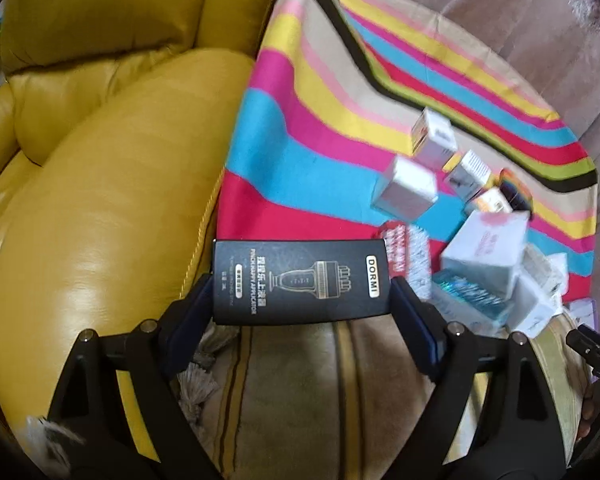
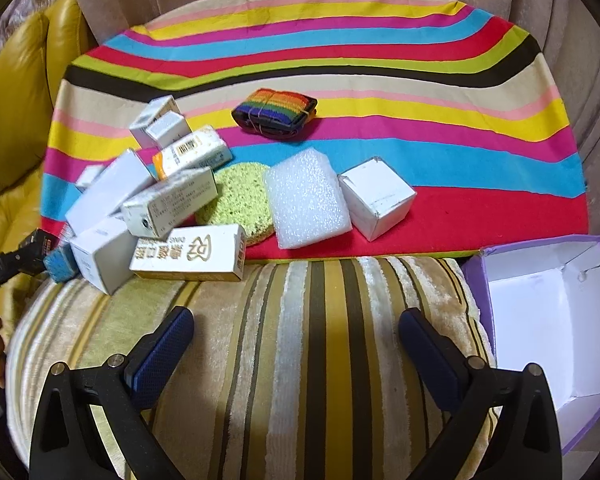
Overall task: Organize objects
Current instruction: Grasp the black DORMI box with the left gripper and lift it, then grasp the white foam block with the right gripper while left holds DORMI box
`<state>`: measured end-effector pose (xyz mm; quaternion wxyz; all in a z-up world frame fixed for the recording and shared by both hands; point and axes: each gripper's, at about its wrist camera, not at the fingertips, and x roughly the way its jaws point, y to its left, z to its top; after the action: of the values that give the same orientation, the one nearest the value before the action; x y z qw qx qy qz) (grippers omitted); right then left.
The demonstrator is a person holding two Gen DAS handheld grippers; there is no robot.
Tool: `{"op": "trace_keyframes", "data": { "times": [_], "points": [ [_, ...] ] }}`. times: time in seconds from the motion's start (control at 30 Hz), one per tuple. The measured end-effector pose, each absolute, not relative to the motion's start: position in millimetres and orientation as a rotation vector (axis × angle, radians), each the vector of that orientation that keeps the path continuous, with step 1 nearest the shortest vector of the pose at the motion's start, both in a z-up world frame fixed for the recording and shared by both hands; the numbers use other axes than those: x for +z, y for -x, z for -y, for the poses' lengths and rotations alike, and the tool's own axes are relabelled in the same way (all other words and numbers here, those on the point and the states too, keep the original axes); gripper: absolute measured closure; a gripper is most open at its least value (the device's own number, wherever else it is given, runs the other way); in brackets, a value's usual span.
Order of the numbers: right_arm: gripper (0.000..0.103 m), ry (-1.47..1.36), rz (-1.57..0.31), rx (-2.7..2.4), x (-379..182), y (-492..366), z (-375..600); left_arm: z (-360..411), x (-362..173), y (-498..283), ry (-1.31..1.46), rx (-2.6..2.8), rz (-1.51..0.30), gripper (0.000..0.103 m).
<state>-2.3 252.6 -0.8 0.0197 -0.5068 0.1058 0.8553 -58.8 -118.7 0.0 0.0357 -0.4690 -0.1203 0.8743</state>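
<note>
Left wrist view: the left gripper (image 1: 300, 300) was clamped on a black DORMI applicator box (image 1: 300, 282), holding it crosswise by its two ends, above the seam between the yellow leather armchair (image 1: 100, 184) and the striped cloth (image 1: 300, 128). Off to the right, a blurred heap of small boxes (image 1: 476, 240) lay on that cloth.

Right wrist view: the right gripper (image 2: 296, 340) hung with its fingers spread wide and nothing between them, over a striped plush cushion (image 2: 300, 360). Ahead, a white-and-gold carton (image 2: 188, 258) lay at the cloth's near edge, beside a green sponge (image 2: 240, 192), a white foam block (image 2: 306, 196) and a white cube box (image 2: 376, 198). A rainbow strap (image 2: 274, 110) sat farther back. An open purple box (image 2: 548, 320) stood at right.
</note>
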Motion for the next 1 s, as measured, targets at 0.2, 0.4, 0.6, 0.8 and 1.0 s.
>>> {"op": "trace_keyframes", "data": {
  "times": [0.2,0.4,0.6,0.8,1.0],
  "points": [
    [0.000,1.487,-0.408,2.637,9,-1,-284,97,17,38,1.265,2.665,0.487,0.015],
    [0.002,1.440,-0.341,2.664,13,12,-298,64,33,24,1.114,2.648,0.526,0.015],
    [0.005,1.400,-0.052,2.662,13,29,-270,42,37,10,1.043,2.653,0.548,0.015],
    [0.010,1.440,0.178,2.632,2,52,-242,33,34,7,1.035,2.634,0.535,0.015],
    [0.011,1.442,0.242,2.579,-3,72,-234,38,24,9,1.072,2.608,0.607,0.015]
  ]
}}
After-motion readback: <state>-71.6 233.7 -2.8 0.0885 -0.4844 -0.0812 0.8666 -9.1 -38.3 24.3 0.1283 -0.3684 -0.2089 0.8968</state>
